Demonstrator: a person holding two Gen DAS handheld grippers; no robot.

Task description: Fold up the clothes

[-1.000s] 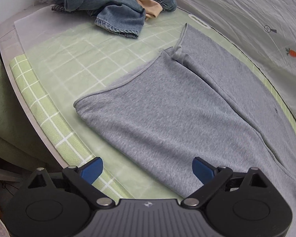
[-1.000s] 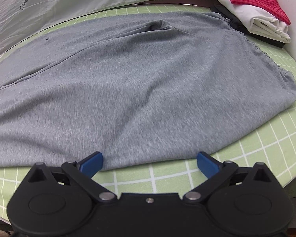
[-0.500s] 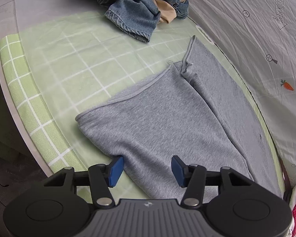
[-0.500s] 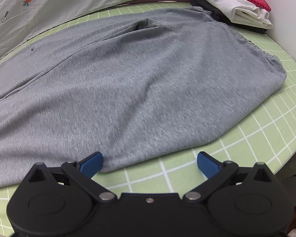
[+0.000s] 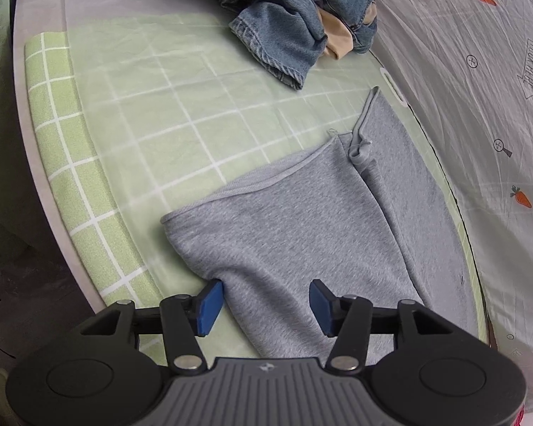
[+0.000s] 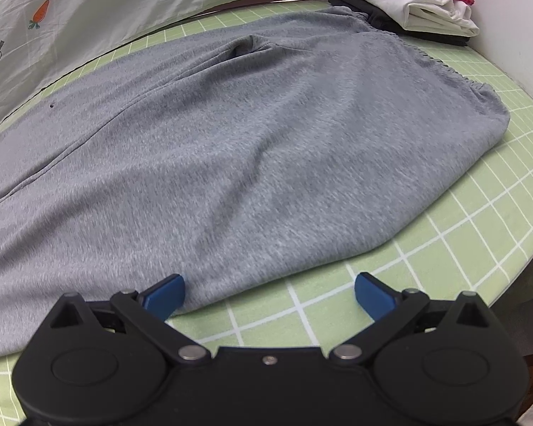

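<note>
Grey sweatpants (image 5: 302,220) spread flat on green checked mat (image 5: 131,149), filling centre of both views; my left gripper (image 5: 264,301) partly open, pads either side of near fabric edge, not yet clamped; my right gripper (image 6: 269,293) wide open, left pad touching hem at 7 o'clock, holding nothing; denim heap (image 5: 287,10) at 12 o'clock in left view; folded stack (image 6: 408,0), red check on top, at 1 o'clock in right view
</note>
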